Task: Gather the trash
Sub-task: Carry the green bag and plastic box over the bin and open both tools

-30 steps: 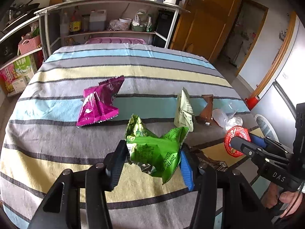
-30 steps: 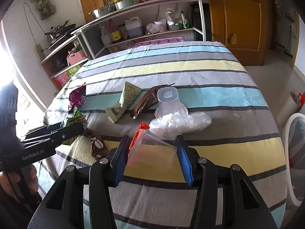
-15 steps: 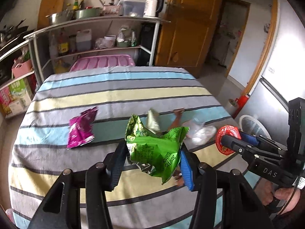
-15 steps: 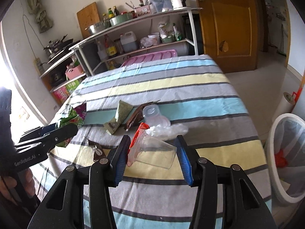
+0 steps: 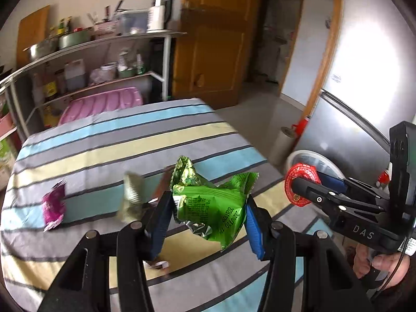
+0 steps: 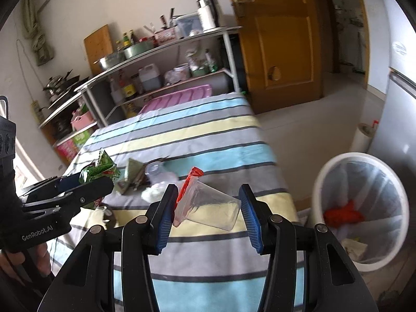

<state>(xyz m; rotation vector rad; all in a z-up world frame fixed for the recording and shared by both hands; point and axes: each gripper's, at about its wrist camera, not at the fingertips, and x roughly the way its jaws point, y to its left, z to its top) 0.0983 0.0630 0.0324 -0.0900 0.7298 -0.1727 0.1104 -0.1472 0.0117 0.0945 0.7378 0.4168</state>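
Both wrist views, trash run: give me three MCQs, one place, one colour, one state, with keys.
1. Where is the white bin?
A. on the table
B. on the floor beside the table
C. on the shelf

2. What colour is the wrapper in the left gripper?
A. green
B. purple
C. brown

3. What is the right gripper doing?
A. open, holding nothing
B. shut, holding nothing
C. shut on a clear plastic cup

Answers:
1 B, the bin stands on the floor off the striped table edge.
2 A, green foil sits between the fingers.
3 C, the cup with its red lid spans both fingers.
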